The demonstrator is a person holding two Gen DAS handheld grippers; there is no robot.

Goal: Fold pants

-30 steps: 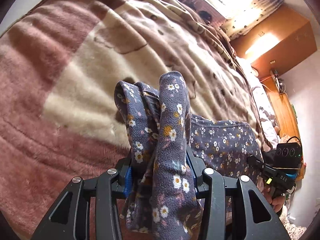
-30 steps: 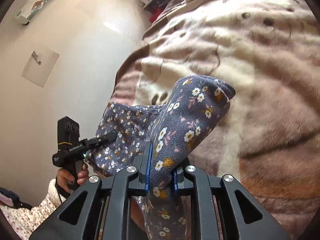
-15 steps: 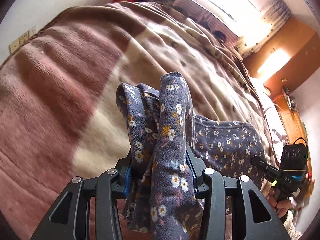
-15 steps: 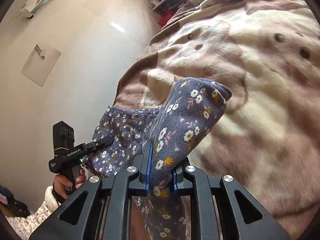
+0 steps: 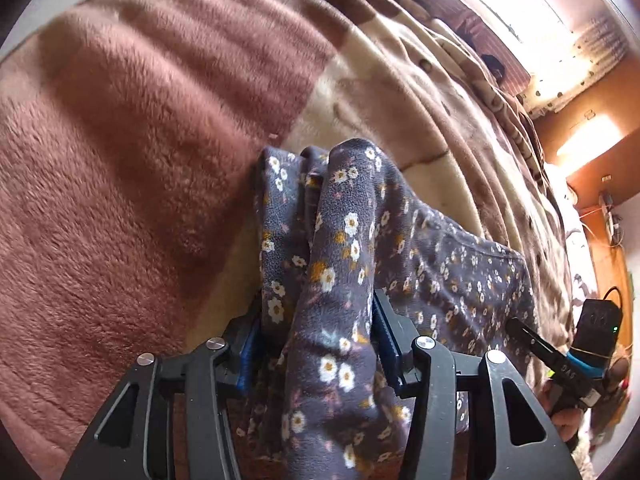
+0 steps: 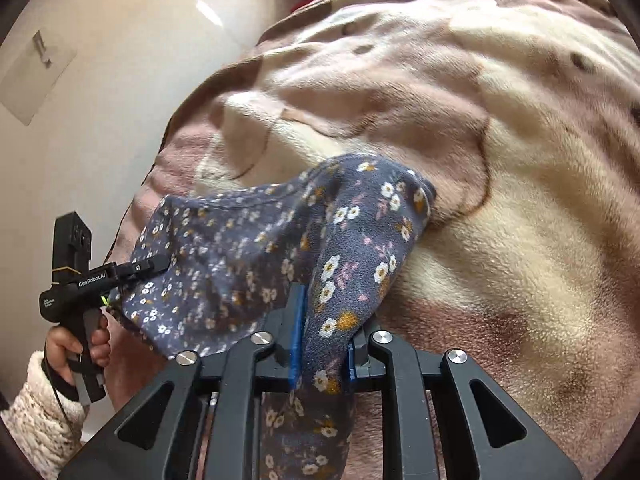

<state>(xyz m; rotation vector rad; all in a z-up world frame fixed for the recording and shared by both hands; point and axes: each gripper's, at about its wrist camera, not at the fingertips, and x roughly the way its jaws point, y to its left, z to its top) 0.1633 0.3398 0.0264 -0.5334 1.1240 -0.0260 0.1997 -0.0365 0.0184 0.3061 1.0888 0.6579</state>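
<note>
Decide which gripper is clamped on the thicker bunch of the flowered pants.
The left gripper: several folds of the pants are bunched between its fingers, which stand wider apart. The right gripper pinches one narrower fold.

"GenRobot.AI" in white on the black body of the left tool (image 6: pixel 150 266), right-wrist view

Left tool (image 5: pixel 318 344): jaws clamped on a thick bunch of the floral pants (image 5: pixel 344 240), blue pads pressed into the fabric. Right tool (image 6: pixel 322 344): jaws closed on another fold of it. Left hand (image 6: pixel 78 344) grips its tool's handle, fleece cuff at the wrist.
</note>
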